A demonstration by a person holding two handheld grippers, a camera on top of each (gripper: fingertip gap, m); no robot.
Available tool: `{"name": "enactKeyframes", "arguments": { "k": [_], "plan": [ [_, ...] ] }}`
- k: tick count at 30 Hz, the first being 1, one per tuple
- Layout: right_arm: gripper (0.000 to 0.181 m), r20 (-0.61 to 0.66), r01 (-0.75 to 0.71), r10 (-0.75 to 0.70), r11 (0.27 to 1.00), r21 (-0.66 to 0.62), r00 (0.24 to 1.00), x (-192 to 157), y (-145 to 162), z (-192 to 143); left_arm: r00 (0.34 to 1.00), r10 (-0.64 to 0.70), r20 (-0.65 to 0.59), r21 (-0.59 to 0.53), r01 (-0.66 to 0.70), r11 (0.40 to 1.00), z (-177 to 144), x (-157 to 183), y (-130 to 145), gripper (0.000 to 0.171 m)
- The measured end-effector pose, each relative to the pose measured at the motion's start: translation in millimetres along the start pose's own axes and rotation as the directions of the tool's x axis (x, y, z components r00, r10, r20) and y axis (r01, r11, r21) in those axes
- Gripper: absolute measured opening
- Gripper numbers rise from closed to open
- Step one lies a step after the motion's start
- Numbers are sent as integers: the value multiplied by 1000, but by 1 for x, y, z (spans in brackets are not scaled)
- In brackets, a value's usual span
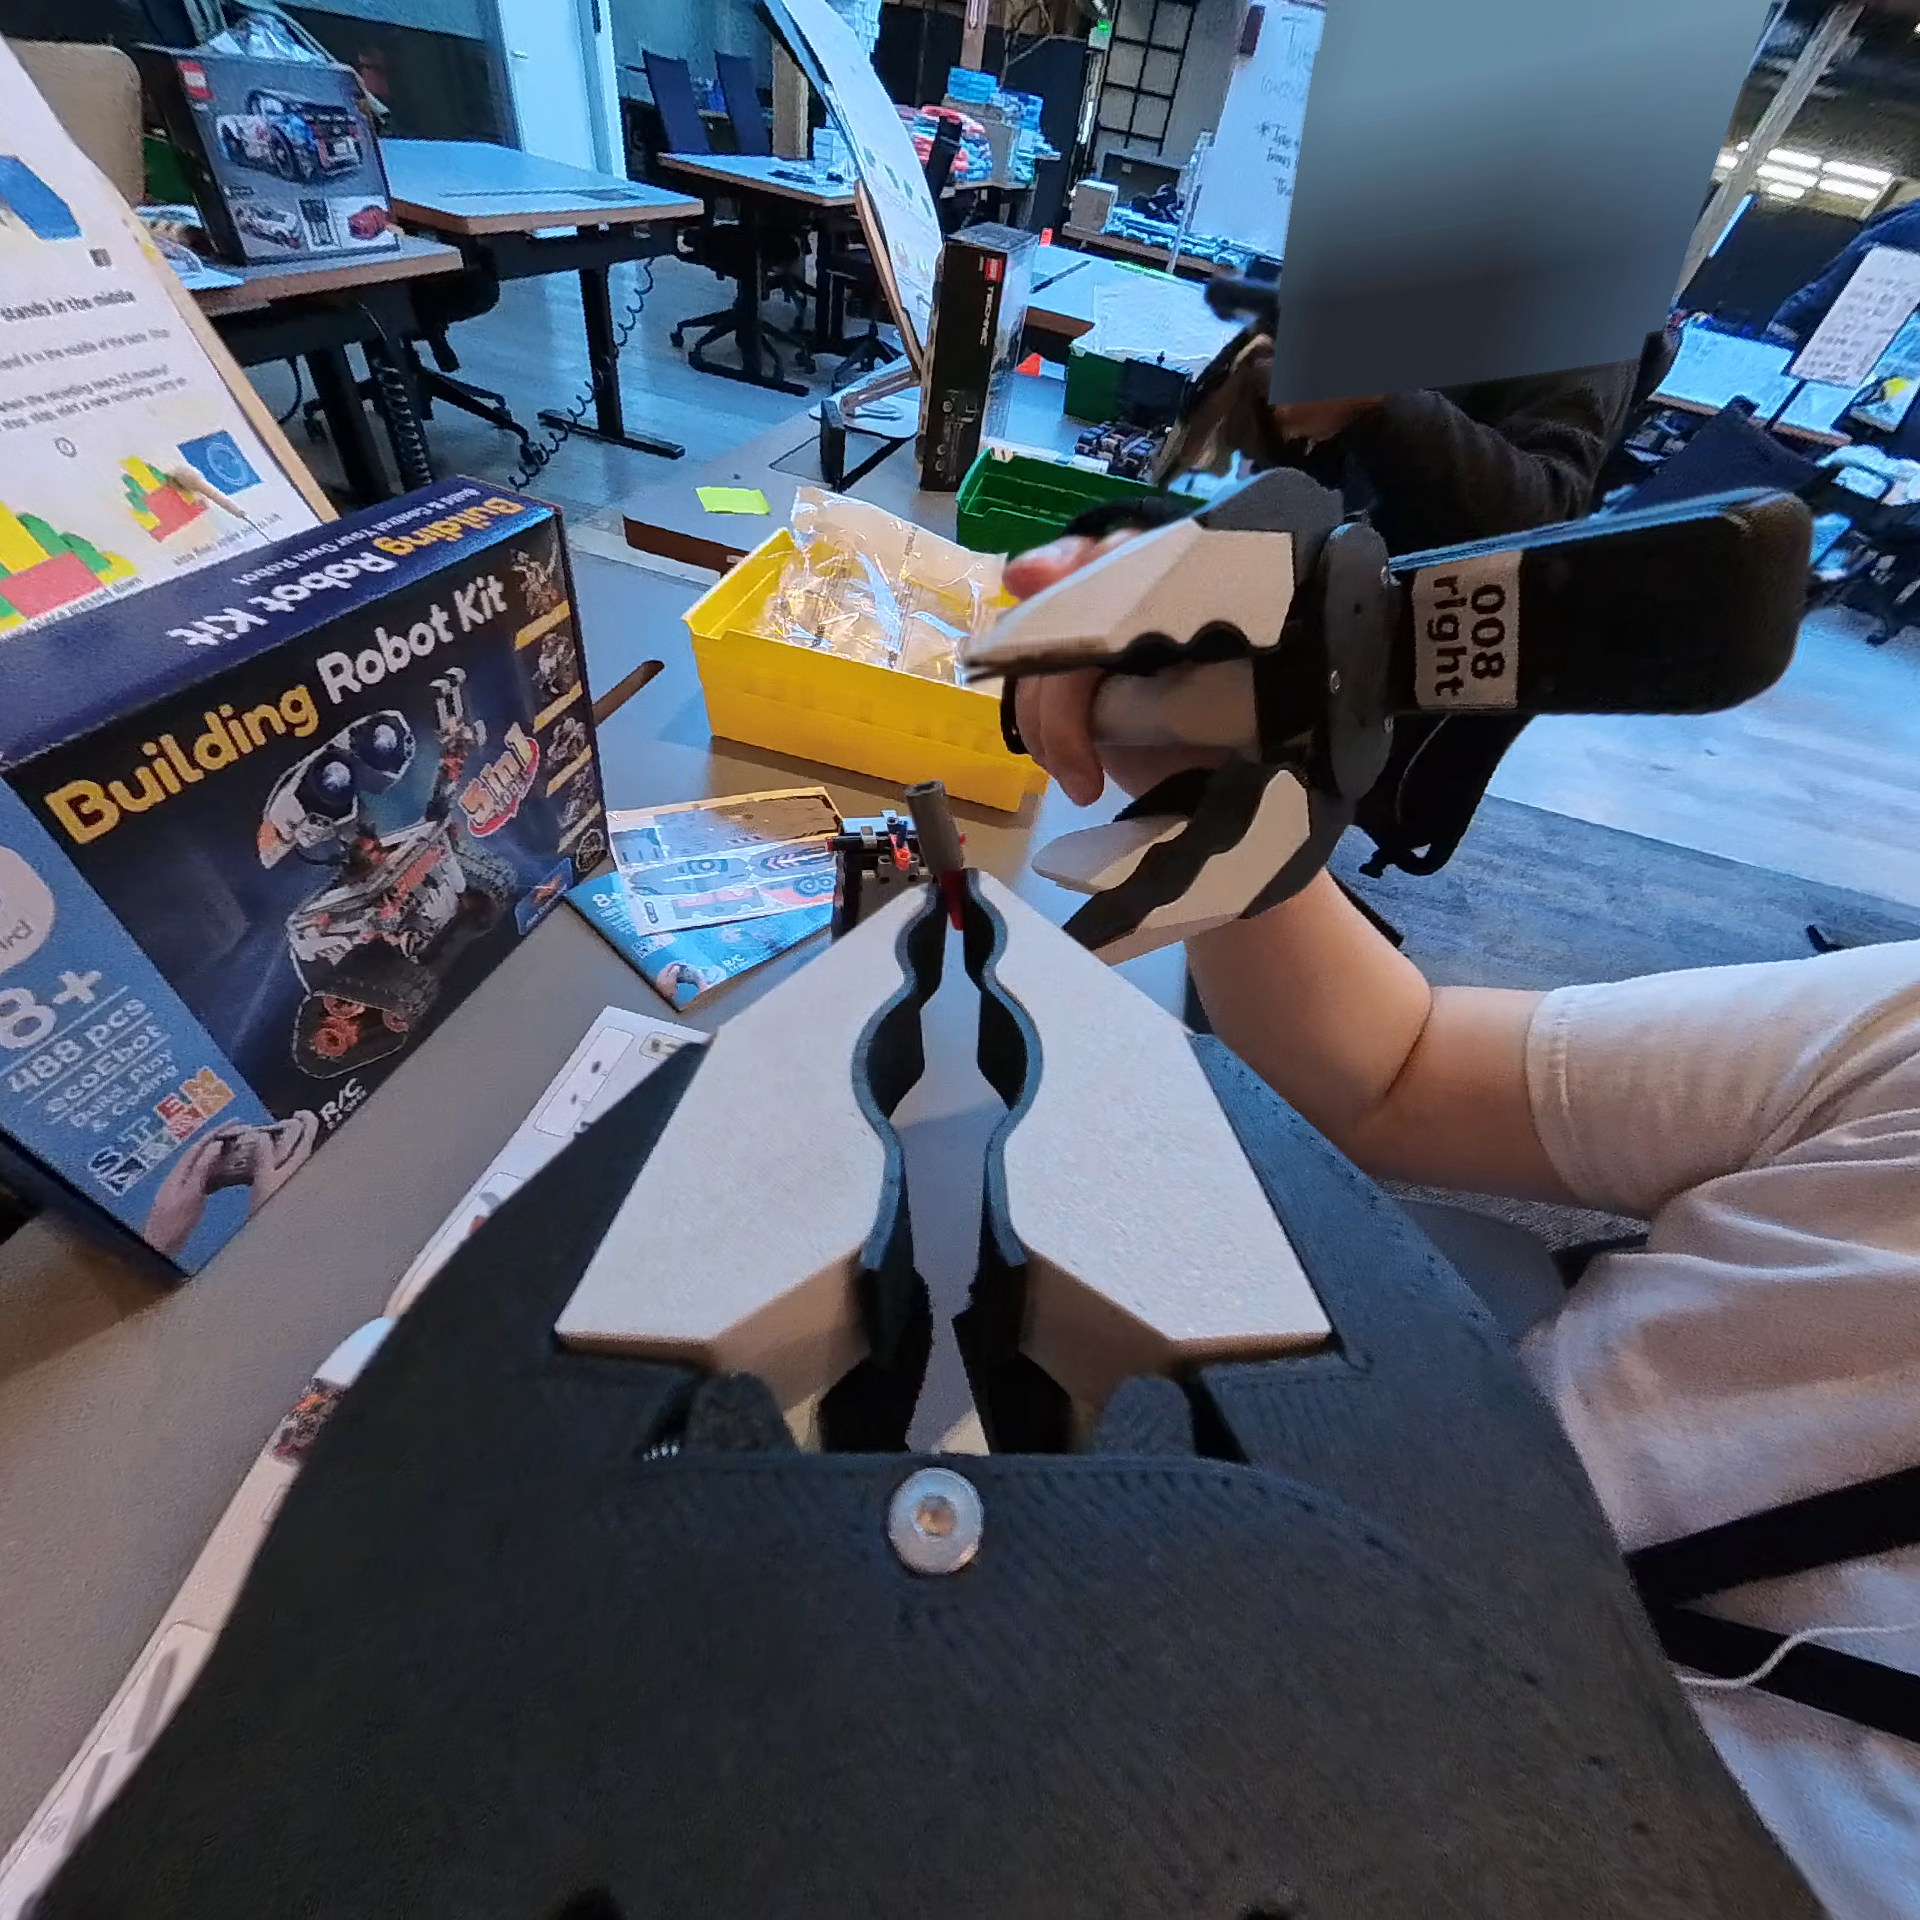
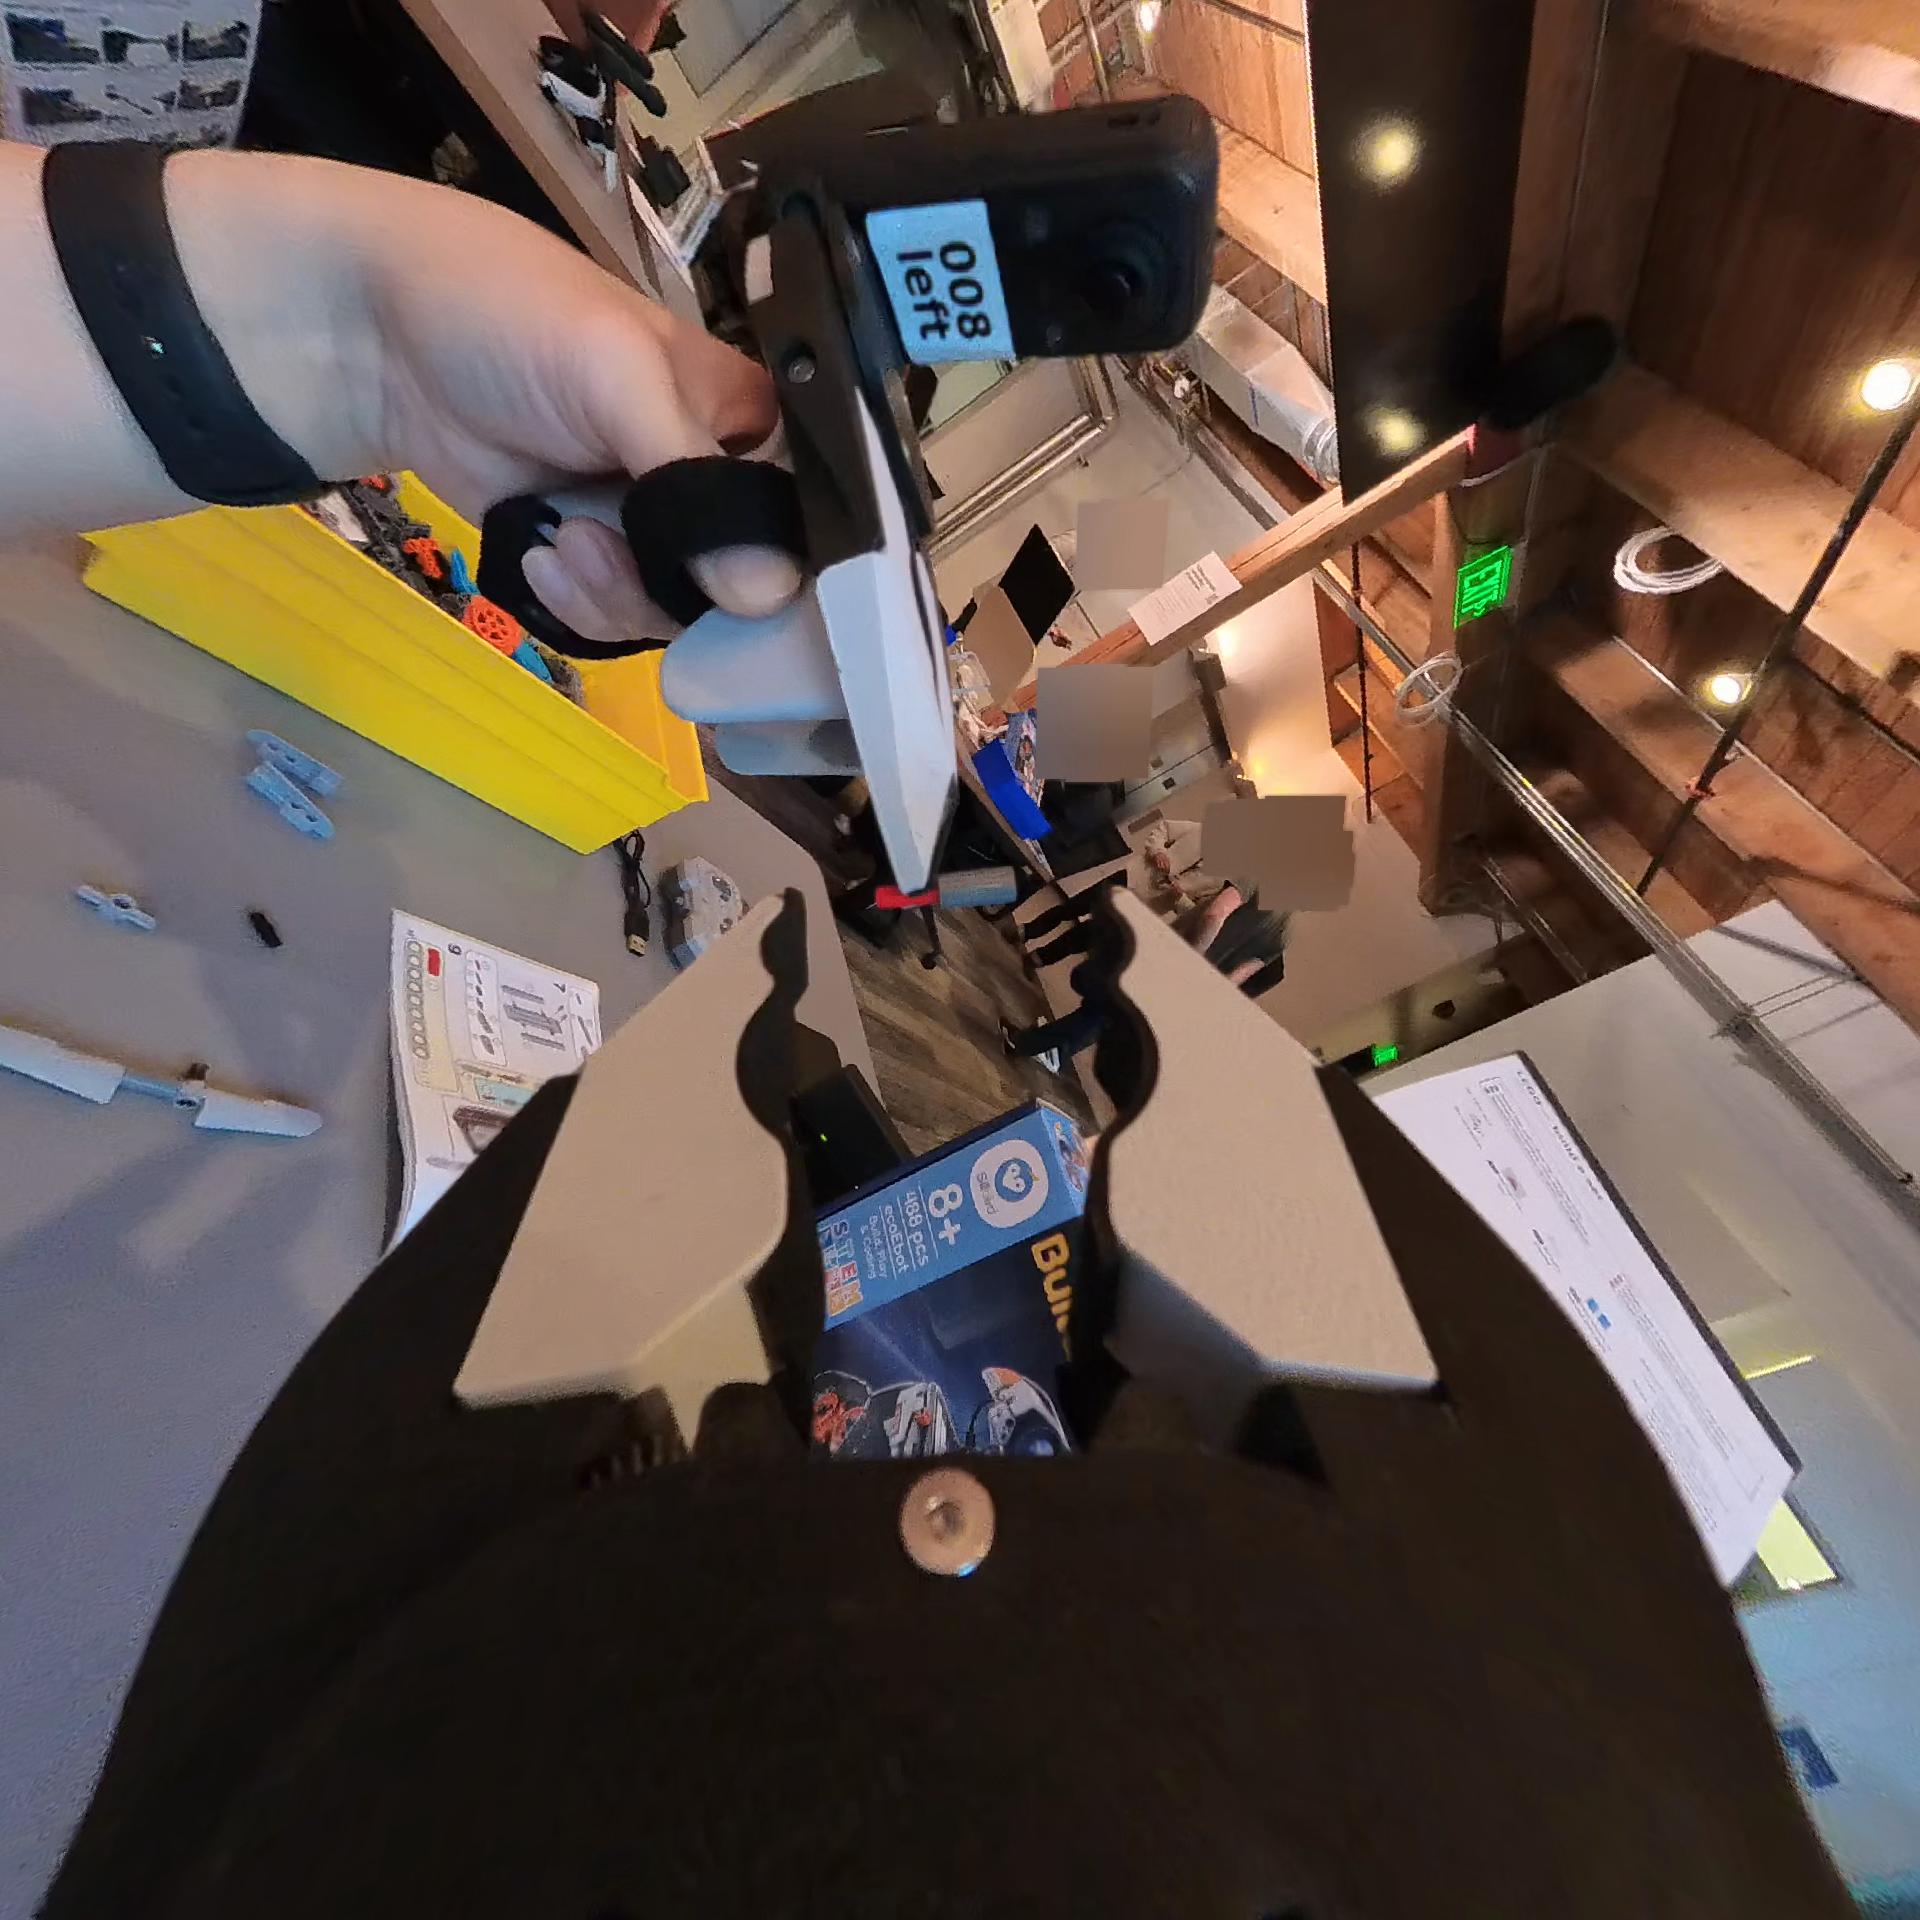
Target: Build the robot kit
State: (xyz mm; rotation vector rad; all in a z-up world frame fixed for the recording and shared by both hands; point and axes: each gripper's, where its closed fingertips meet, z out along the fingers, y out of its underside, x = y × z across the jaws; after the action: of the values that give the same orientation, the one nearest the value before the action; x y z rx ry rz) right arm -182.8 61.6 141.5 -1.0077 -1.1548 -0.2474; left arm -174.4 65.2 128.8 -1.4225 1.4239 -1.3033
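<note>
My left gripper (image 1: pixel 951 902) is shut on a thin red axle (image 1: pixel 952 896) whose far end carries a grey sleeve (image 1: pixel 925 821). It holds the piece above the table. In the right wrist view the left gripper (image 2: pixel 920 883) shows side-on, with the red axle (image 2: pixel 894 898) and grey sleeve (image 2: pixel 977 888) sticking out sideways. My right gripper (image 2: pixel 951 914) is open and empty, its jaws wide apart just short of the sleeve. In the left wrist view the right gripper (image 1: pixel 1013 758) hangs to the right of the axle, fingers spread.
A blue robot-kit box (image 1: pixel 312 810), a sticker sheet (image 1: pixel 717 873) and a small black assembly (image 1: pixel 873 852) lie ahead. A yellow bin (image 1: pixel 852 727) holds plastic bags. Another yellow bin (image 2: pixel 343 665) holds parts, with loose light-blue pieces (image 2: pixel 291 784) and an instruction booklet (image 2: pixel 488 1029) nearby. My left and right fingertips are right by each other.
</note>
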Motion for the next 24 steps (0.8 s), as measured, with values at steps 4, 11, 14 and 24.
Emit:
{"name": "enactKeyframes", "arguments": {
  "k": [4, 11, 14, 24],
  "plan": [
    [53, 1, 22, -22, 998, -51, 1000, -3, 5, 7, 1000, 2, -20, -8, -2, 1000, 2, 5, 1, 0],
    [34, -9, 64, -65, 996, -62, 998, -6, 5, 10, 999, 11, -36, -36, -12, 999, 6, 11, 4, 0],
    [28, -5, 67, -68, 996, -65, 998, -7, 5, 9, 999, 6, -47, -36, -8, 999, 6, 12, 4, 0],
    [27, -3, 61, -62, 995, -82, 998, -7, 7, 11, 998, -22, -57, -22, 20, 1000, -1, 7, 6, 9]
  ]
}}
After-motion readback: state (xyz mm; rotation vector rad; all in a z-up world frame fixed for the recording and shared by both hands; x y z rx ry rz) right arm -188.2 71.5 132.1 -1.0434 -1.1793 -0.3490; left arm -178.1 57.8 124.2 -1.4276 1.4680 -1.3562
